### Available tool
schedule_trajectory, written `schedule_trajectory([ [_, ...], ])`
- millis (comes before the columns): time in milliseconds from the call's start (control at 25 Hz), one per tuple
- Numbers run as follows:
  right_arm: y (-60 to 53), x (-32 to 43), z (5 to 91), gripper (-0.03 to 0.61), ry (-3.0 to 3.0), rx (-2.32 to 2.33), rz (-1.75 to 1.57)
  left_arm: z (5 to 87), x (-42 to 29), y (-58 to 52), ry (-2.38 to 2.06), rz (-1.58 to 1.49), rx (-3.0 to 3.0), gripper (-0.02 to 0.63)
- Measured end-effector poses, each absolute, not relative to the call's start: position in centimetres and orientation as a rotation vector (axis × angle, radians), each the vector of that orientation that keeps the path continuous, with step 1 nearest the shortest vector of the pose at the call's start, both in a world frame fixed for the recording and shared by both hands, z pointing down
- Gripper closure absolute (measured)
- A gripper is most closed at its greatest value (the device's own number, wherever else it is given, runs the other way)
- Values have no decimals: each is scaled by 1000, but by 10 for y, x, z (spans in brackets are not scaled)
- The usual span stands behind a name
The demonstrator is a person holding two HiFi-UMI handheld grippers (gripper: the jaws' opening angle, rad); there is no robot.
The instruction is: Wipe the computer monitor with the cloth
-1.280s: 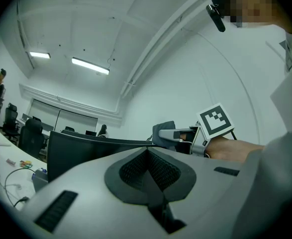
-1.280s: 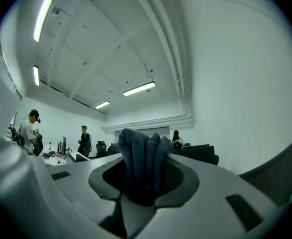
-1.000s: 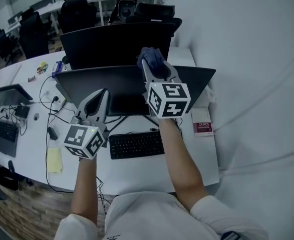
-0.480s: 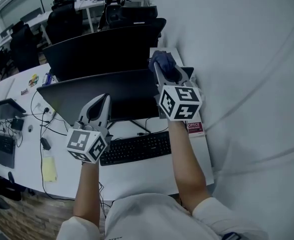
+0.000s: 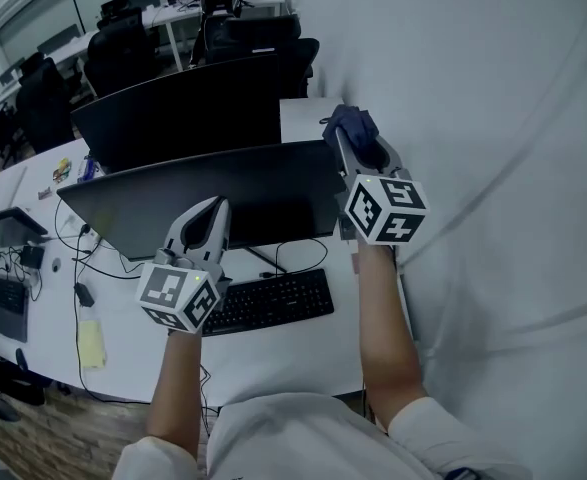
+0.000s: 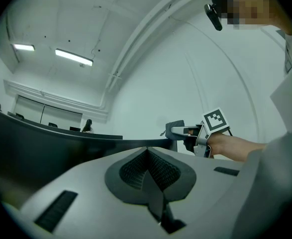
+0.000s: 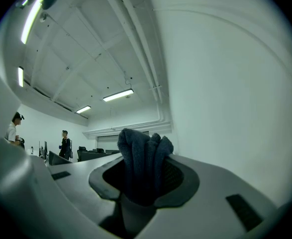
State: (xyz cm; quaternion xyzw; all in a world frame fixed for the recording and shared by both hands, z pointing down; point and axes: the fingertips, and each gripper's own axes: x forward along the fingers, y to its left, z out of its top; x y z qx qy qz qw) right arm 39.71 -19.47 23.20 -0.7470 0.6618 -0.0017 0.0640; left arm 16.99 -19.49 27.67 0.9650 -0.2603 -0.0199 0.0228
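- white desk (image 5: pixel 273 353), curved, nearest the person; its near edge bare, a black keyboard (image 5: pixel 268 303) lying flat on it just below the screen.
- yellow pad (image 5: pixel 91 343) and loose black cables (image 5: pixel 83 258) on the desk's left part, well apart from both grippers.
- left gripper (image 5: pixel 213 206): jaws pressed together with nothing between them, held in front of the lower face of the monitor, left of the stand.
- monitor (image 5: pixel 223 193): wide, dark, screen blank, thin black frame; leans back toward the camera; its top edge runs from far left to the right gripper.
- right gripper (image 5: pixel 348 140): jaws clamped on the cloth, raised at the monitor's upper right corner.
- cloth (image 5: pixel 351 123): dark blue, thick and napped, bunched in folds that stand up out of the jaws; it sits at the monitor's top right corner; whether it touches the frame cannot be told.
- edges and room: the plain white wall (image 5: pixel 493 118) stands near the right gripper on the right; open run lies leftward along the screen's top edge.
- second monitor (image 5: pixel 183 113), dark, back-to-back just behind the first.
- black office chairs (image 5: pixel 123 53) and further desks beyond.
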Motion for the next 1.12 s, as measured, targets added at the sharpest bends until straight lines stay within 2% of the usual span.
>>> schedule_trajectory([
  [400, -180, 425, 233, 439, 1960, -2208, -12, 282, 208, -180, -758, -57, 2993, 607],
  [1120, -161, 469, 273, 439, 1556, -1670, -334, 309, 228, -159, -657, 46, 2999, 607],
])
